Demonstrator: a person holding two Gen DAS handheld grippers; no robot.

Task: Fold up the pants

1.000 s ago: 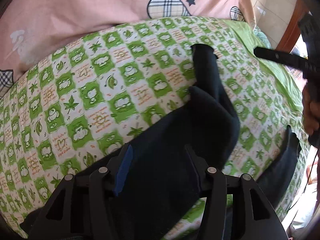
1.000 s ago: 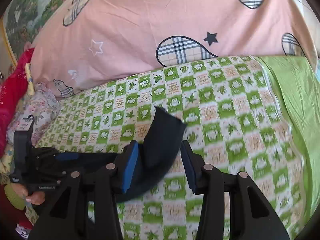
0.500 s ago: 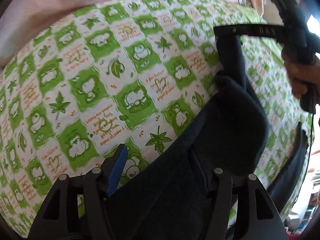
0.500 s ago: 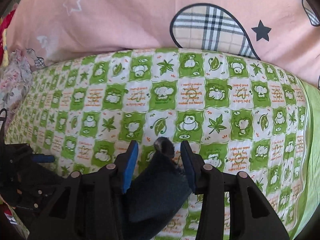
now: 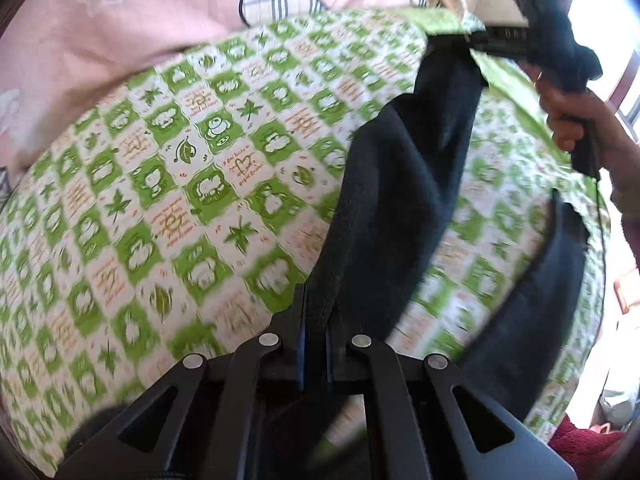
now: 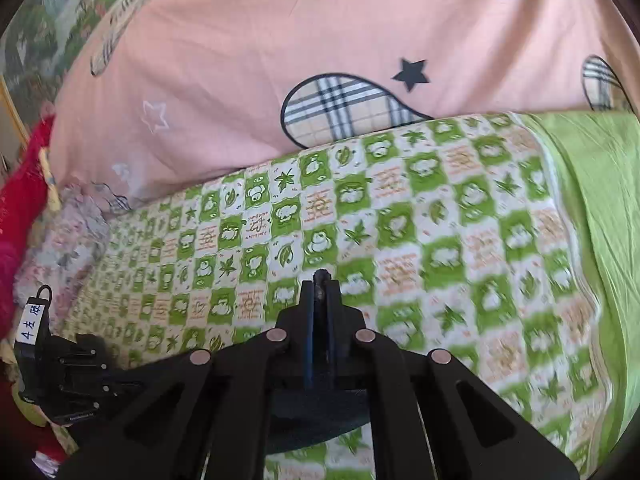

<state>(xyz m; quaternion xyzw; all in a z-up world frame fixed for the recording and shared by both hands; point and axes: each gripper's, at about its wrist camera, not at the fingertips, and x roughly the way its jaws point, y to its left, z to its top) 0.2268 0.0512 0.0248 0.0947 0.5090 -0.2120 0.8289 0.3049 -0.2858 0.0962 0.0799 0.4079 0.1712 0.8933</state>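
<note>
**Inspector:** Largest item first. The bed carries a green-and-white checked sheet (image 5: 192, 184), with a pink quilt (image 6: 320, 40) banked along its far side. Where are the pants?

**Assistant:** The dark navy pants (image 5: 404, 184) are strung across the sheet in the left wrist view, raised off it between the two tools. A second dark fold (image 5: 560, 264) trails along the bed's right edge.

**Inspector:** State of the tools?

**Assistant:** The left gripper (image 5: 316, 320) has its jaws together, clamped on a pinched ridge of the fabric. The right gripper (image 6: 320, 292) is likewise closed on cloth; a small dark tuft (image 6: 321, 276) pokes out past its tips. The person's hand (image 5: 568, 120) grips that tool's handle in the left wrist view.

**Inspector:** Handling assessment?

**Assistant:** The fabric appears soft, thick and limp (it sags and bunches between the two holds), so it should drape without resistance and is unlikely to slip from padded jaws. It looks light for its bulk. Best holds are likely hems or the waistband edge, where layers stack. The right grip seems shallow and may pull free under tension.
</note>
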